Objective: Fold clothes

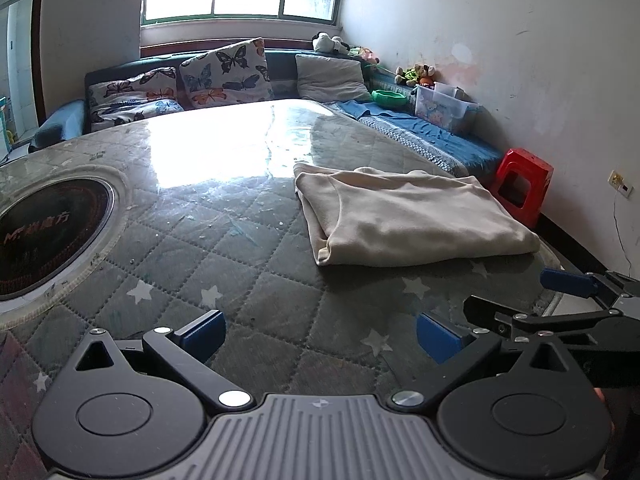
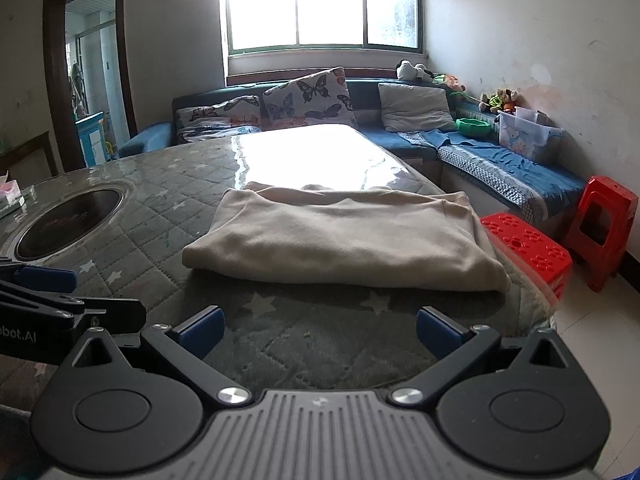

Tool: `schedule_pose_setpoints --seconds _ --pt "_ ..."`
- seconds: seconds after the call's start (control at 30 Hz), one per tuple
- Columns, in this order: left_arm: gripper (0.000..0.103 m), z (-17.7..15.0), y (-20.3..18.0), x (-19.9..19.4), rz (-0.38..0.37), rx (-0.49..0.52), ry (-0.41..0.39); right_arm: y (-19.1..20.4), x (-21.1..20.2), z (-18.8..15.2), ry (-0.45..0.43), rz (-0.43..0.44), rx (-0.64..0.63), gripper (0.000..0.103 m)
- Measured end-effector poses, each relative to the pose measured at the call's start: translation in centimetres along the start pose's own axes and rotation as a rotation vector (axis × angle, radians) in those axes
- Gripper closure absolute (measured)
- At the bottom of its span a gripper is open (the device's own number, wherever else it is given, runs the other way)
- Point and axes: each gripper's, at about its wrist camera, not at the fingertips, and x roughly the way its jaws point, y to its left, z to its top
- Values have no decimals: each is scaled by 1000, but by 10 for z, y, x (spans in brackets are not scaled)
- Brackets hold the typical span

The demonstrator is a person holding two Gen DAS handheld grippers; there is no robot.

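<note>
**Both grippers held apart from a folded beige garment**

Left wrist view: the left gripper (image 1: 320, 334) is held low and level over the grey quilted, star-printed table cover (image 1: 256, 280), its blue-padded fingers spread wide with nothing between them. Ahead and to the right lies the folded beige fabric garment (image 1: 412, 220), flat on the cover and well clear of the fingertips. The right gripper (image 1: 520, 300) reaches in from the right edge just beside the left one, its fingers also parted and empty. A round black inset hotplate (image 1: 48, 232) sits at far left; its reddish printed lettering begins with "M", the rest unreadable.

Right wrist view: the right gripper (image 2: 318, 330) is level near the table's front edge, fingers wide apart, gripping nothing. The folded garment (image 2: 344, 240) lies straight ahead, near but not touching. The left gripper (image 2: 72, 304) enters from the left, its body printed "obot.AI". A red plastic stool (image 2: 528, 252) stands beside the table.
</note>
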Motion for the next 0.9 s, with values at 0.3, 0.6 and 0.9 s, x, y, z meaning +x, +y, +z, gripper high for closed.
schedule_pose_setpoints --seconds 0.3,0.6,0.9 --pt "0 -4 -5 -5 -1 2 0 0 -11 -6 -12 -15 10 0" --pt "0 -3 -9 -14 4 11 -19 0 -20 -5 -40 -19 12 0" --pt "0 -4 -11 -15 -1 13 -19 -2 -20 -5 -45 -17 19 0"
